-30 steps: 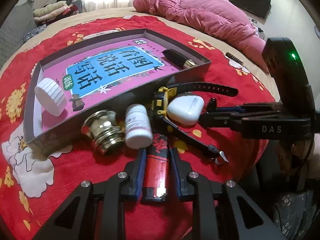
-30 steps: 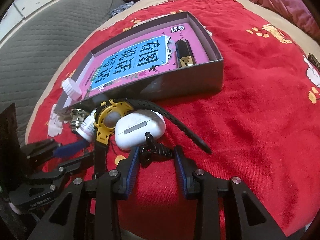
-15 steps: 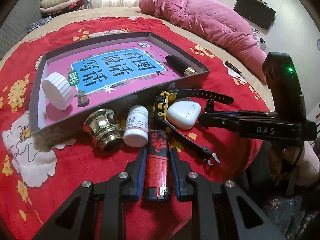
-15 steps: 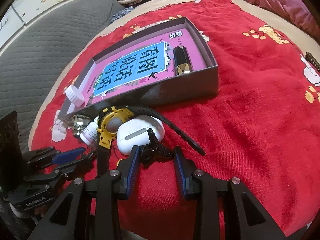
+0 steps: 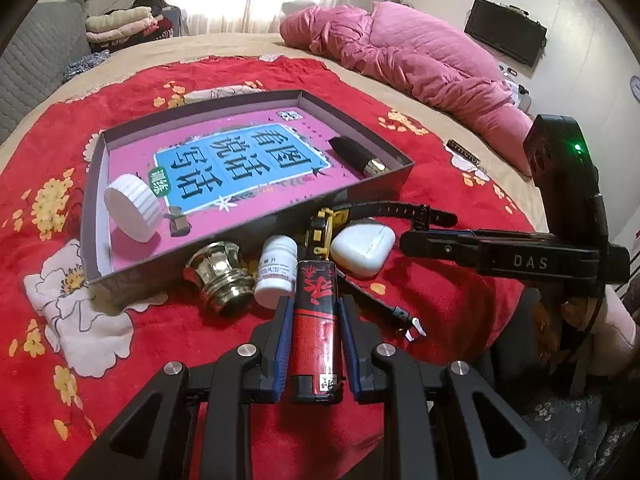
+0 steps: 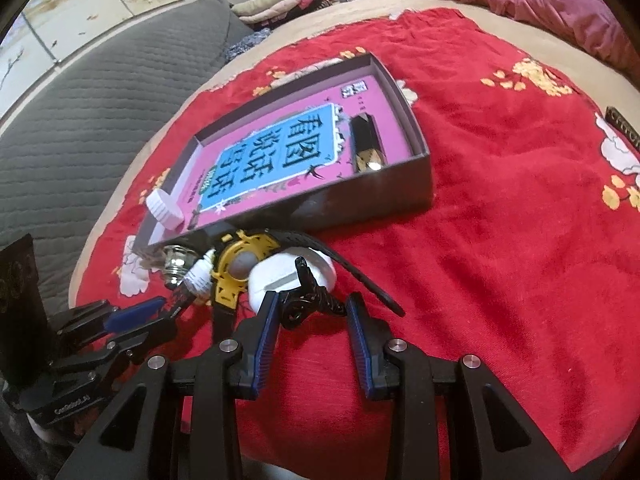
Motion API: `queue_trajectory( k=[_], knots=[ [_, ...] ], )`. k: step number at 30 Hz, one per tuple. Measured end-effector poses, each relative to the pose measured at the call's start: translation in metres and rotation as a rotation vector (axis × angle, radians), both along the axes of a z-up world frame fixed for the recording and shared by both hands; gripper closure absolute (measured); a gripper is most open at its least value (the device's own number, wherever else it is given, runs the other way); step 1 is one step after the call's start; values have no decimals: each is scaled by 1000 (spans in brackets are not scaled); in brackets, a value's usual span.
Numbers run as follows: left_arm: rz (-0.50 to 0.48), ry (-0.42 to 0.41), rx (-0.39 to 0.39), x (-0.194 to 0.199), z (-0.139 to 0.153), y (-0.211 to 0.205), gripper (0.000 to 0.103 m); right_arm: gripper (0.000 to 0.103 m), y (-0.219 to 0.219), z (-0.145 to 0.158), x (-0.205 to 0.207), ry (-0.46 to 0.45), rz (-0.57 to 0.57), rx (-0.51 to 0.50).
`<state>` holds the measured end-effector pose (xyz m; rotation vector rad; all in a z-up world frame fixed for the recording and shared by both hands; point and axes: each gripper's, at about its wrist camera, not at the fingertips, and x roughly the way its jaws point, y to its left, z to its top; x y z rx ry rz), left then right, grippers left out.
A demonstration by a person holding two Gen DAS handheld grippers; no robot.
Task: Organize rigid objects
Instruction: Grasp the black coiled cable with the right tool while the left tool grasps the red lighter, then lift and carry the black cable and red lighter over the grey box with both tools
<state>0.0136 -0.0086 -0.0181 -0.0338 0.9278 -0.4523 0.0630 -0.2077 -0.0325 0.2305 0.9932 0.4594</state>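
Note:
My left gripper (image 5: 314, 314) is shut on a red and black lighter (image 5: 316, 320) and holds it above the red blanket. My right gripper (image 6: 313, 308) holds a black clip (image 6: 308, 300) between its fingers, just in front of a white earbud case (image 6: 292, 276). A shallow box (image 5: 400, 176) with a pink and blue book inside lies beyond; it holds a white cap (image 5: 134, 206) and a black tube (image 5: 356, 156). A brass knob (image 5: 220, 276), a white pill bottle (image 5: 276, 270) and a yellow watch with black strap (image 5: 380, 210) lie in front of the box.
The red flowered blanket (image 6: 520, 240) covers a bed. A pink duvet (image 5: 400, 52) lies at the far right, a grey quilted headboard (image 6: 80, 100) at the left. A small dark comb (image 5: 464, 152) lies right of the box.
Both grippers have risen and pulled back a little with their objects; the lighter has come up off the blanket. The box and loose items have not moved.

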Motion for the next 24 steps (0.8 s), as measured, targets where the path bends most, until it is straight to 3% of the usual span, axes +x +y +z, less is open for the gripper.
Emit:
queue_trajectory(
  k=[12, 24],
  knots=[
    [16, -52, -26, -1, 13, 5, 80, 68, 18, 22, -11, -98, 58, -23],
    [40, -91, -83, 3, 21, 17, 80, 68, 28, 30, -10, -133, 60, -53]
  ],
)
